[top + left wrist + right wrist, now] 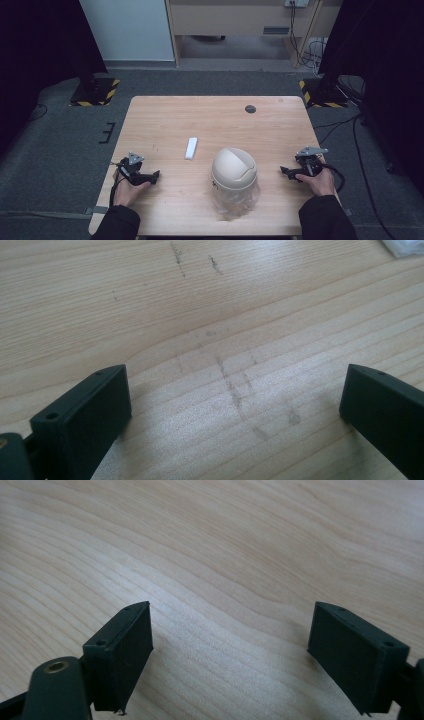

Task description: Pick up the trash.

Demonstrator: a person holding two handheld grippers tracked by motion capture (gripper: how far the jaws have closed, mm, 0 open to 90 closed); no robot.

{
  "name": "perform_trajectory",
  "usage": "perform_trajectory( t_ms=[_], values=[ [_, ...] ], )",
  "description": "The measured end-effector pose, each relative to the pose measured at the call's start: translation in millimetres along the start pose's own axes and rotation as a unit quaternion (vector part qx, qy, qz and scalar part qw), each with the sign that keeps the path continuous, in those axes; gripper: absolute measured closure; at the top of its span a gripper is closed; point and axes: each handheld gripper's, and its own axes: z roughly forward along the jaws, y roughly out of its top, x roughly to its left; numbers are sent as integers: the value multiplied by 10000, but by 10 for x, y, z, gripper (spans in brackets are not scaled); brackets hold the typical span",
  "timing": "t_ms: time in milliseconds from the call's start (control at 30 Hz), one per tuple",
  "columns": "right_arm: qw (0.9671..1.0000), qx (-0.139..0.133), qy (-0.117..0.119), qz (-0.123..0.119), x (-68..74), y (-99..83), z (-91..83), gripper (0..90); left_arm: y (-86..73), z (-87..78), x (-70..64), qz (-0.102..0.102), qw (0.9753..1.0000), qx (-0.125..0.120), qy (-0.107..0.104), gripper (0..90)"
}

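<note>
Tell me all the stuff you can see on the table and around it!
Table: one, light wood, centre.
Bin: one, cream, domed lid over a clear bag, near middle of the table.
Packet: one, white, flat, left of the bin.
Hole cap: one, dark, far edge of the table.
Stand bases: two, black with yellow stripes, on the floor at the far corners.
Left gripper: one, black, fingers open, at the near left.
Right gripper: one, black, fingers open, at the near right.

table (pixel 165 125): light wood grain | bin (pixel 233 170): cream lid | bar (pixel 191 148): white | jaws: blk
</note>
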Motion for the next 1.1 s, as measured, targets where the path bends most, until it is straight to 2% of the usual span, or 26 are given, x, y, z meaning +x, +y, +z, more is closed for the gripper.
perform_trajectory(
  t_ms=[100, 267, 300, 333, 400, 600, 633, 667, 767, 800, 833, 900, 967, 1100],
  values=[
    [9997, -206, 73, -109, 7, 45, -41, 181, 30, -4, -18, 20, 9999, 91, -49, 16],
    [9976, -579, 269, -259, 50, 143, -119, 180, 62, -2, -82, 116, 9995, 129, -254, 43],
    [9976, -579, 269, -259, 50, 143, -119, 180, 62, -2, -82, 116, 9995, 129, -254, 43],
    [9960, -701, 401, -378, 65, 180, -150, 182, 67, 2, -107, 205, 9993, 158, -281, 43],
    [9947, -783, 472, -465, 76, 212, -175, 181, 73, 4, -121, 254, 9991, 192, -286, 43],
    [9893, -1172, 643, -579, 116, 344, -340, 179, 78, 6, -125, 215, 9991, 185, -318, 41],
    [9893, -1172, 643, -579, 116, 344, -340, 179, 78, 6, -125, 215, 9991, 185, -318, 41],
    [9859, -1365, 741, -630, 146, 417, -421, 173, 78, 5, -123, 216, 9991, 189, -322, 40],
    [9806, -1603, 871, -722, 188, 509, -526, 169, 77, 4, -121, 197, 9991, 183, -334, 40],
    [9806, -1603, 871, -722, 188, 509, -526, 169, 77, 4, -121, 197, 9991, 183, -334, 40],
    [9766, -1753, 955, -803, 225, 569, -604, 164, 77, 3, -121, 189, 9991, 182, -337, 40],
    [9722, -1901, 1057, -863, 268, 622, -676, 161, 77, 3, -122, 200, 9991, 187, -336, 40],
    [9685, -1990, 1145, -960, 312, 673, -740, 156, 77, 3, -122, 194, 9991, 186, -338, 40],
    [9632, -2092, 1279, -1101, 397, 767, -867, 159, 77, 2, -121, 187, 9991, 182, -343, 40]
  ],
)
